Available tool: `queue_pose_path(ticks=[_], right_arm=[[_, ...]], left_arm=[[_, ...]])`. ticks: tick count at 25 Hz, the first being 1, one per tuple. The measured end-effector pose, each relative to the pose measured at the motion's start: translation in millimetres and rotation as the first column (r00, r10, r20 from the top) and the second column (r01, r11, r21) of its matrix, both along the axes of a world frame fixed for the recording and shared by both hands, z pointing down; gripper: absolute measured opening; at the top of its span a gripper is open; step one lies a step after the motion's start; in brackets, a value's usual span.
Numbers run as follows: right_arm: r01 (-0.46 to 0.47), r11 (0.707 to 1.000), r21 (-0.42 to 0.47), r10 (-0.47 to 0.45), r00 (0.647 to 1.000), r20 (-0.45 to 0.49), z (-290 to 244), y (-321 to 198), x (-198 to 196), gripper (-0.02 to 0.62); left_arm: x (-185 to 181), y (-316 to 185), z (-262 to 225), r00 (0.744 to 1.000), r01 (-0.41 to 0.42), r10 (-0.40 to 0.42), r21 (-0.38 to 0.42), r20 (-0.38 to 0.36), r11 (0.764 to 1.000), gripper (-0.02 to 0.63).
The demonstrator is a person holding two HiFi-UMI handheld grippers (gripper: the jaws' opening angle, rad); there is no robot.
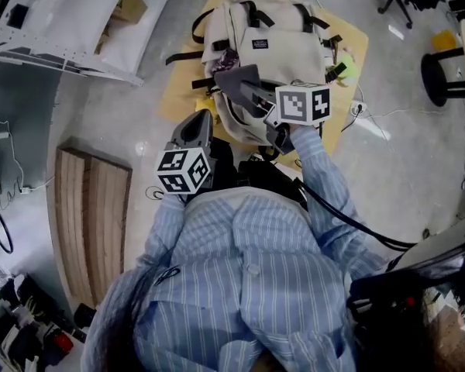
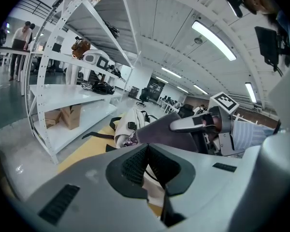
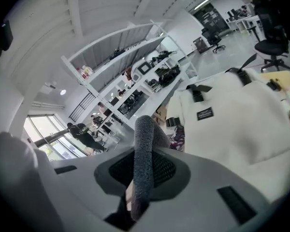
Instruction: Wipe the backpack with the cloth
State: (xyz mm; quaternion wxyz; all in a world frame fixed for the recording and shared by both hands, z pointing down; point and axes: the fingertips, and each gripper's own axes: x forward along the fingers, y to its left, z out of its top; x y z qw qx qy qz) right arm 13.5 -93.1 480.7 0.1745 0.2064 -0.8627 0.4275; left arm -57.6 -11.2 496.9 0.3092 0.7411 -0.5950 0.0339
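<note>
Right claw (image 3: 142,170): clamped on the cloth (image 3: 144,153). A grey fold stands up between its pads, and in the head view the rest of the cloth hangs out past the tips.
Left claw (image 2: 146,151): jaws together, with nothing seen between the pads.
Backpack (image 1: 267,33): beige, lying flat on a yellow mat (image 1: 184,91) on the floor. Its front pocket faces up and black straps (image 1: 182,56) are splayed to the sides.
Backpack to right claw: it lies ahead of and below the tips. In the head view the cloth overlaps the pack's near part, but no view shows whether it touches the fabric.
Backpack to left claw: the pack's near left edge is just ahead of the tips, and the two seem apart.
Risk, grip: only a narrow fold looks pinched. A long drag over rough fabric could pull the cloth out of the pads.
Risk, pack sliding: nothing pins the pack down, and the left claw is closed and off it. A firm stroke could push the pack along or ruck the mat.
Risk, snagging: the straps and buckles lie near the wiping path. The loose end of the cloth or a claw tip could catch on one and tug the pack.
Risk, hard contact: if the right claw comes down too steeply, its tips rather than the cloth would meet the fabric and scrape it.
</note>
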Motion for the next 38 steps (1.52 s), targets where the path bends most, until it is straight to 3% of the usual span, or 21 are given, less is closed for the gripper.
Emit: queue_pose_path(ticks=[3,7,17,29,34,38], right_arm=[[0.015,0.999,-0.046,-0.016,1.000,-0.021,18,-5,-30,0.054],[-0.035,0.998,-0.052,0.028,0.992,-0.121,45,-23,-20,0.054],[-0.255,0.967,-0.016,0.243,0.938,-0.246,60,-59,105,0.054],[-0.517,0.855,0.042,0.502,0.806,-0.312,55,-75,264,0.054],[-0.575,0.817,0.056,0.558,0.761,-0.330,54,-74,301,0.054],[-0.536,0.841,0.080,0.533,0.793,-0.294,35,-78,283,0.054]], left_arm=[[-8,-2,0,1.000,-0.005,0.005,-0.004,-0.001,1.000,0.005],[-16,-5,2,1.000,-0.016,0.016,-0.010,-0.006,1.000,0.005],[-22,-18,7,0.998,-0.063,0.063,-0.016,-0.008,0.998,0.005],[-5,-37,0,0.989,-0.145,0.146,-0.010,0.016,0.989,0.005],[7,-44,-1,0.984,-0.180,0.180,-0.010,0.019,0.984,0.005],[10,-50,2,0.983,-0.181,0.181,-0.016,0.014,0.983,0.005]])
